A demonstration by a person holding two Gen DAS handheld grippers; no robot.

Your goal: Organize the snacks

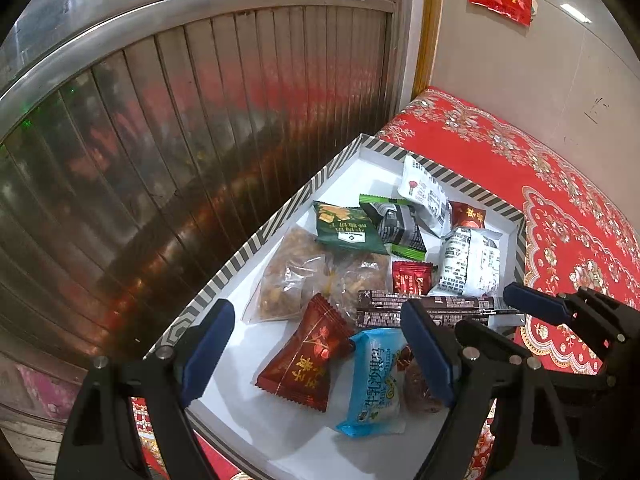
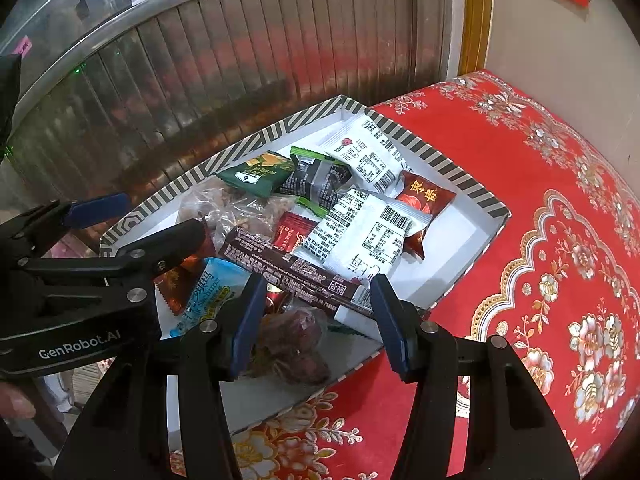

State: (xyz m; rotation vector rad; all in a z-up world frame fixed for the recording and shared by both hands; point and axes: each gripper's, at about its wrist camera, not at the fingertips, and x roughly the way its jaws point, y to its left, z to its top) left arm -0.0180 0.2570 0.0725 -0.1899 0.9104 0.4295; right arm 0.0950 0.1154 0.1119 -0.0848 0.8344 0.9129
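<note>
A white box with a striped rim holds several wrapped snacks. My left gripper is open above its near end, over a dark red candy pack and a light blue pack. My right gripper is open over a clear pack of red dates, with a long brown bar just beyond its pads. The brown bar also shows in the left wrist view. The right gripper shows at the right of the left wrist view; the left gripper shows at the left of the right wrist view.
The box sits on a red floral cloth. A ribbed metal shutter stands close behind the box. A grey wall is at the right. White, green and clear packs fill the box's far half.
</note>
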